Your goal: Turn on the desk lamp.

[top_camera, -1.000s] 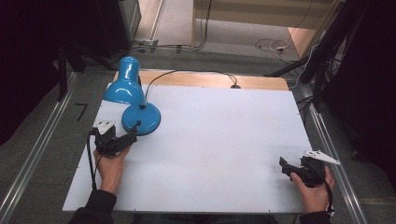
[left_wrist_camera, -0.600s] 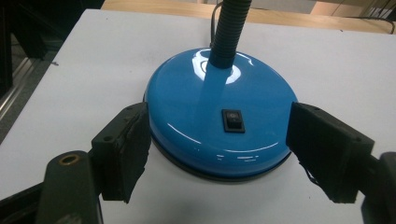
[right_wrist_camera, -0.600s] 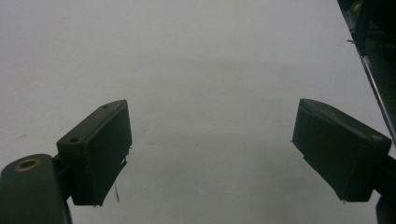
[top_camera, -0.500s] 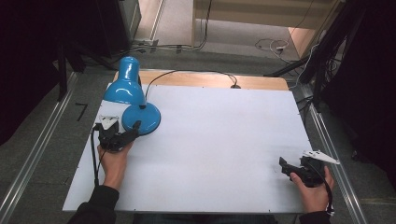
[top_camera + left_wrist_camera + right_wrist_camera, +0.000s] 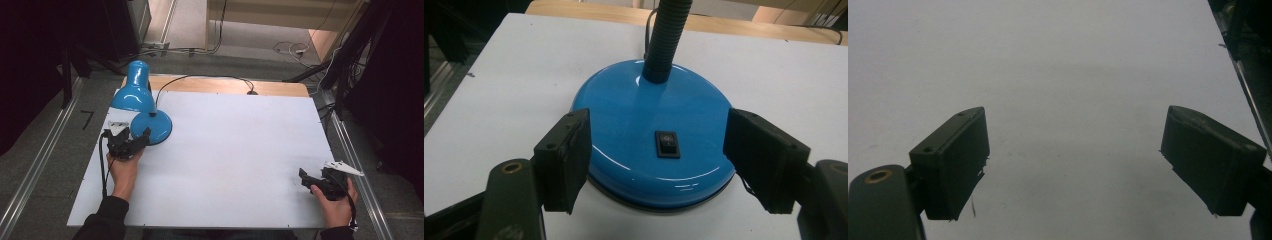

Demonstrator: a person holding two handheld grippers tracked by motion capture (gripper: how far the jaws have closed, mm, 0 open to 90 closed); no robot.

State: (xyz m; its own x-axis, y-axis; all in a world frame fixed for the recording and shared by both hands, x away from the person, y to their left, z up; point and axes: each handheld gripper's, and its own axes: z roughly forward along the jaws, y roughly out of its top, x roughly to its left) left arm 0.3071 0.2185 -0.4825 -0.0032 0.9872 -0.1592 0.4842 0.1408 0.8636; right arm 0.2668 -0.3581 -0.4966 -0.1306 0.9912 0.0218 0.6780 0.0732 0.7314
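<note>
While our left gripper spreads its jaws wide to either side of the blue lamp base, gripping nothing, we see the black rocker switch on the dome between them and the ribbed neck rising behind it. Our right gripper is just as wide apart and holds nothing, poised over bare white table near its right front corner. From above, the lamp stands at the table's far left, its shade leaning out toward that edge and its black cord trailing along the back.
</note>
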